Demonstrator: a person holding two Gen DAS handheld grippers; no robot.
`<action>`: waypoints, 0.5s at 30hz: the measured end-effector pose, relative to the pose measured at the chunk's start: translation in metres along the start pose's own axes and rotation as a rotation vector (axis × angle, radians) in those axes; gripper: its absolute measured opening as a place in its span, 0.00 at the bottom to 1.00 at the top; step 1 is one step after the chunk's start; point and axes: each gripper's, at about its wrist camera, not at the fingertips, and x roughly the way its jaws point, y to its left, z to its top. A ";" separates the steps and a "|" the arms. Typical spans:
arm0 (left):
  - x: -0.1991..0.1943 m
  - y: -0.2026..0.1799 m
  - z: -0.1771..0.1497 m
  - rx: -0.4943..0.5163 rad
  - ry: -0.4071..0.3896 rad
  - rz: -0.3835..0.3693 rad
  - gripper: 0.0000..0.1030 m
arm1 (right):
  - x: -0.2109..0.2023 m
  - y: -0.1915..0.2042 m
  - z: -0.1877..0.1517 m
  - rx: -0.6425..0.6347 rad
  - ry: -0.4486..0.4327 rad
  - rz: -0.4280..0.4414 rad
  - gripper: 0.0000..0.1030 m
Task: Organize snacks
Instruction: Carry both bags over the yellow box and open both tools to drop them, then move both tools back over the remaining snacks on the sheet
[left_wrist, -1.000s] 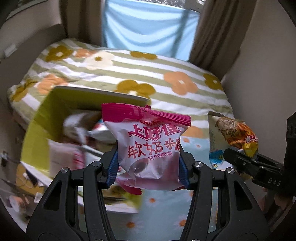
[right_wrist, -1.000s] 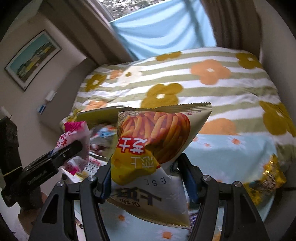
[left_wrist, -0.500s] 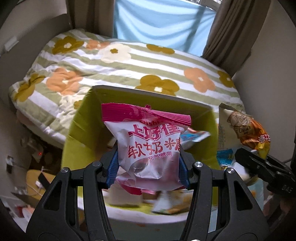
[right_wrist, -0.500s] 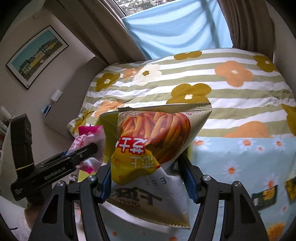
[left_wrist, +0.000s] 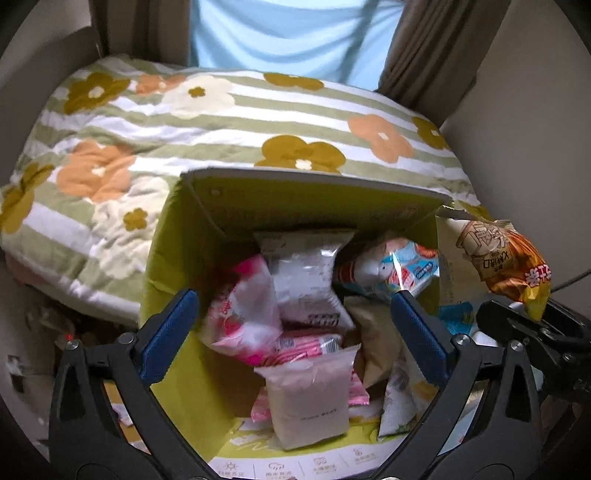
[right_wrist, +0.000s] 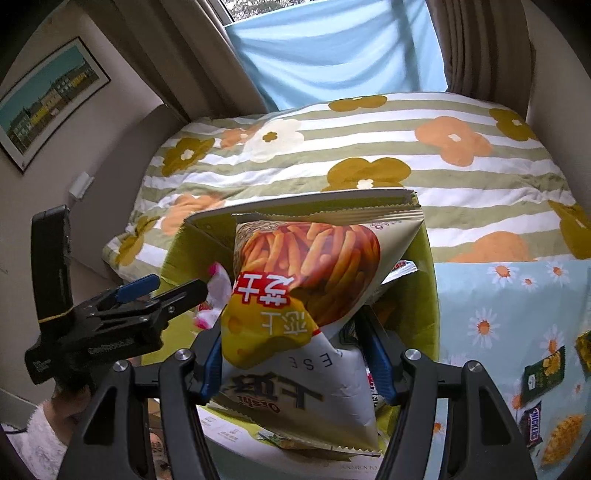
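Note:
A green cardboard box (left_wrist: 177, 236) stands open below my left gripper (left_wrist: 295, 321), which is open and empty above it. Inside lie several snack bags, among them a pink-and-white candy bag (left_wrist: 243, 306) and a white bag (left_wrist: 306, 280). My right gripper (right_wrist: 295, 354) is shut on a cheese-stick snack bag (right_wrist: 306, 280) and holds it over the box (right_wrist: 424, 295). That bag (left_wrist: 498, 258) shows at the right in the left wrist view. The left gripper (right_wrist: 162, 291) shows at the left in the right wrist view.
The box stands by a bed with a striped flower quilt (left_wrist: 221, 122). To the right a light-blue daisy cloth (right_wrist: 509, 317) carries loose snacks, among them a Snickers bar (right_wrist: 532, 428) and a dark green packet (right_wrist: 543, 373). Curtains (right_wrist: 332, 48) hang behind.
My left gripper has opened and let go of the pink candy bag, which now lies in the box. Both grippers have moved over the box.

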 end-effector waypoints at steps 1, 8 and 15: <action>-0.001 0.002 -0.002 -0.004 0.000 -0.003 1.00 | 0.001 0.001 0.001 -0.005 0.002 -0.005 0.58; -0.019 0.007 -0.012 -0.031 -0.020 0.012 1.00 | 0.006 0.010 0.009 -0.047 -0.002 -0.006 0.58; -0.042 0.013 -0.010 -0.059 -0.065 0.041 1.00 | 0.019 0.036 0.010 -0.183 0.002 -0.013 0.69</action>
